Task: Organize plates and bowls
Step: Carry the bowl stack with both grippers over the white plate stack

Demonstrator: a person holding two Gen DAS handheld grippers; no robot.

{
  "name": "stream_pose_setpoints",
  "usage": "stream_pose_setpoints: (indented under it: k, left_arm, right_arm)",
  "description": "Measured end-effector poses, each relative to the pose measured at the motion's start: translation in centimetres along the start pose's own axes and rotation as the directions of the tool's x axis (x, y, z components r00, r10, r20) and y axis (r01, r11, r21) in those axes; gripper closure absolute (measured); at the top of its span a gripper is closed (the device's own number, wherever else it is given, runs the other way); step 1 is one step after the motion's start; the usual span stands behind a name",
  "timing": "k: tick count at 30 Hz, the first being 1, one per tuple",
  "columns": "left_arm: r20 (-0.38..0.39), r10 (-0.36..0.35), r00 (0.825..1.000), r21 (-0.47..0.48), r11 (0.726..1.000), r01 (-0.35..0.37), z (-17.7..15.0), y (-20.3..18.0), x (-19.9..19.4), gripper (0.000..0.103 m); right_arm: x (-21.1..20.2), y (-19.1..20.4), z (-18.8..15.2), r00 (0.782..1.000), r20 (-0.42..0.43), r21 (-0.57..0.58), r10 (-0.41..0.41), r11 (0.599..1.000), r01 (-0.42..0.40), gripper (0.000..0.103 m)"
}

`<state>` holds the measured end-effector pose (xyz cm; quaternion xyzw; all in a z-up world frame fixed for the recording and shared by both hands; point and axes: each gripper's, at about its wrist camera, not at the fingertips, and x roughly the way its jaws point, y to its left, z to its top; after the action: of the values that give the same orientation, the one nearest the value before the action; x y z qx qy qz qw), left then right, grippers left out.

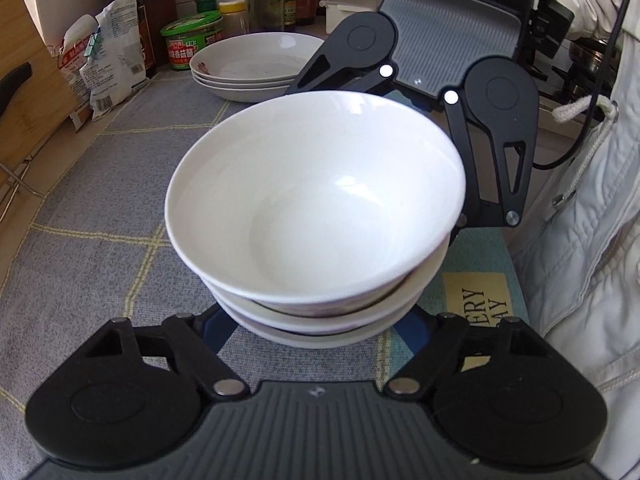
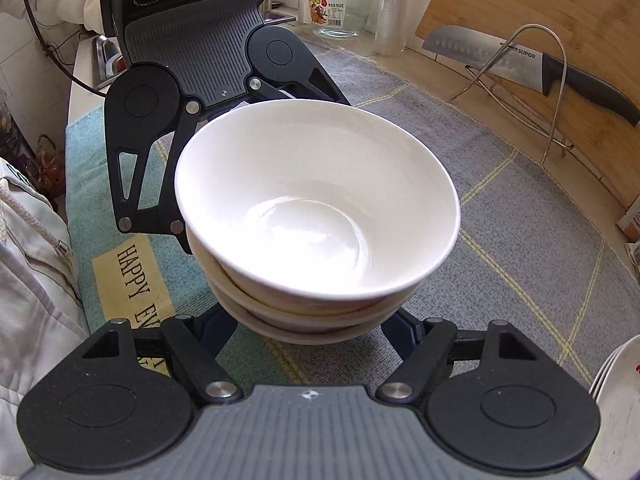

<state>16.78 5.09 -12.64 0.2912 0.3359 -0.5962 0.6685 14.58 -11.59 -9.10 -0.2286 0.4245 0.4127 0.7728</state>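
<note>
on the far left of the left wrist view a wooden cutting board [image 1: 24, 80] leaned by a crumpled snack bag [image 1: 108, 56], then a green-lidded tub [image 1: 192, 40], then a stack of shallow plates [image 1: 256, 68] at the back of the worktop [image 1: 100, 216], which had a grey checked mat over it. dead centre sat the stack of white bowls [image 1: 316, 208], three or so nested, resting on that mat.

the left gripper [image 1: 316, 340] had its fingers down either side of the stack's base, about half open. whether the pads actually pressed the bottom bowl couldn't be told, the bowls hid the tips. the right gripper [image 1: 424, 92] came in from the opposite side, and from its own camera the right gripper [image 2: 308, 340] looked the same: fingers straddling the stack of white bowls [image 2: 316, 208] low down, contact hidden.

glazed ceramic like that would probably be heavy for its size, stiff, slick and chippable, and the top bowl sat a bit crooked so it could slide. best hold looked like the lowest bowl, from both sides, kept level.

over on the right was the person's pale jacket [image 1: 580, 240].
</note>
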Motion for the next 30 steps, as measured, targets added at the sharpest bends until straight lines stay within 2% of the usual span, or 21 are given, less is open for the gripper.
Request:
stream_pose_setpoints:
  k: [22, 30]
  left_arm:
    - [-0.039, 0.009, 0.999, 0.02, 1.0, -0.008, 0.5, -0.2, 0.1, 0.022]
    - [-0.041, 0.022, 0.999, 0.02, 1.0, -0.021, 1.9, -1.0, 0.1, 0.022]
  right_arm:
    - [0.2, 0.1, 0.2, 1.0, -0.003, 0.018, -0.009, 1.0, 0.009, 0.021]
    - [-1.2, -0.3, -0.3, 1.0, -0.01, 0.016, 0.001, 1.0, 0.0, 0.021]
